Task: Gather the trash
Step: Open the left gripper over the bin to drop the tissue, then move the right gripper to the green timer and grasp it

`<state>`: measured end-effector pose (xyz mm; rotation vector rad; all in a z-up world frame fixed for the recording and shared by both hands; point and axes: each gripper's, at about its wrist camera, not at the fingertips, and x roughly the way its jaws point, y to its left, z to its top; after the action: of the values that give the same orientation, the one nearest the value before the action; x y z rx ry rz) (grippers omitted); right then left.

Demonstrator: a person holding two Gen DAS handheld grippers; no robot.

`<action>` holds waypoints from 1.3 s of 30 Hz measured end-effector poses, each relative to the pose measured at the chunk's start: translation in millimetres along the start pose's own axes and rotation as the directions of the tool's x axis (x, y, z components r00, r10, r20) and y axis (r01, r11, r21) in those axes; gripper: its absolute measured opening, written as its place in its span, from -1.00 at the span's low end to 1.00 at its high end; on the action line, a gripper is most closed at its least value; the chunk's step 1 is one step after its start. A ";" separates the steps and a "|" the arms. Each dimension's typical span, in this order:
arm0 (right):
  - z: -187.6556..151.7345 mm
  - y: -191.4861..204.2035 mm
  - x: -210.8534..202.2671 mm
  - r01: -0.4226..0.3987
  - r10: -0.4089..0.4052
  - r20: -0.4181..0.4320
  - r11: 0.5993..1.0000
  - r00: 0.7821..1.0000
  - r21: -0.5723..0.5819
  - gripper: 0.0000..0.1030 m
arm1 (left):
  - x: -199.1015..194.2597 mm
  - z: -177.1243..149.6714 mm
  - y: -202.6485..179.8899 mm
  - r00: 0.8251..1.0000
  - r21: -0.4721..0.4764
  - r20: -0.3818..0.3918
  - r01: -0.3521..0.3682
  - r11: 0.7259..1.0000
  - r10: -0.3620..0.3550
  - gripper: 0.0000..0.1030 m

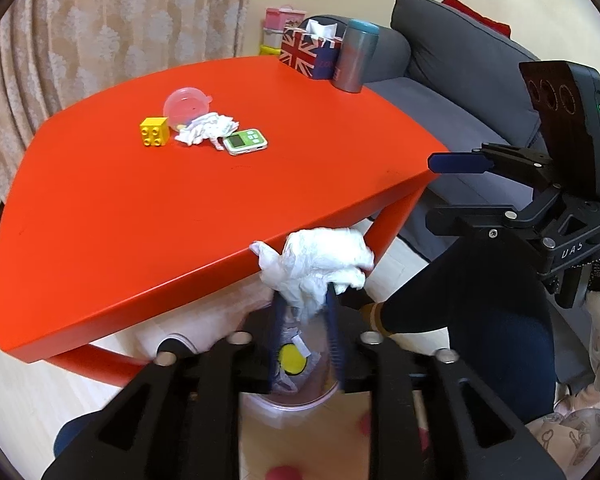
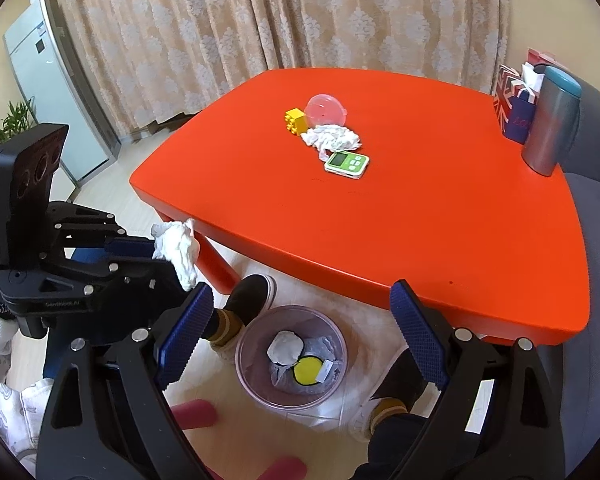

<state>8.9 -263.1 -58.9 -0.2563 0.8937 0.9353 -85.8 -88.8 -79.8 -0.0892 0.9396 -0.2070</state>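
Observation:
My left gripper point(image 1: 304, 300) is shut on a crumpled white tissue point(image 1: 316, 264), held off the near edge of the orange table point(image 1: 180, 208); both also show in the right wrist view point(image 2: 180, 246). A clear plastic bin point(image 2: 291, 360) stands on the floor below, holding a white wad and grey trash with a yellow disc; it shows under the left gripper too point(image 1: 296, 364). Another crumpled tissue point(image 2: 332, 138) lies on the table. My right gripper point(image 2: 300, 320) is open and empty above the bin.
Beside the table tissue lie a yellow toy block point(image 2: 295, 120), a clear pink lid point(image 2: 326, 110) and a green-white timer point(image 2: 347, 165). A Union Jack tissue box point(image 2: 516, 108) and grey tumbler point(image 2: 552, 120) stand at the far corner. Grey sofa point(image 1: 460, 64) right.

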 end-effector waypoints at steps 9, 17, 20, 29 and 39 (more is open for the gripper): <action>-2.4 -4.1 -3.1 0.009 -0.009 0.005 1.000 1.000 0.008 0.72 | 1.8 2.8 6.5 1.000 -0.042 0.031 0.005 0.999 -0.004 0.83; -2.8 0.0 -0.9 0.002 -0.002 0.002 1.000 1.000 0.004 0.72 | -5.3 3.1 14.1 0.999 -0.061 0.043 -0.023 0.998 0.025 0.85; -1.0 1.7 -0.6 -0.001 0.001 0.003 1.000 1.000 0.003 0.73 | -9.6 4.0 18.0 0.998 -0.071 0.051 -0.029 0.997 0.033 0.85; 16.4 5.1 0.5 0.003 -0.003 0.007 1.000 1.000 -0.006 0.79 | -22.6 14.3 34.1 0.995 -0.104 0.078 -0.054 0.993 0.062 0.85; 53.2 0.7 16.4 0.023 -0.023 -0.008 1.000 1.000 -0.018 0.88 | -29.8 36.9 62.6 0.991 -0.130 0.097 -0.074 0.989 0.087 0.85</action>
<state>42.4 -223.8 -37.9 -0.2853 0.8887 0.9214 -64.4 -21.8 -44.9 -0.1761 0.8516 -0.0674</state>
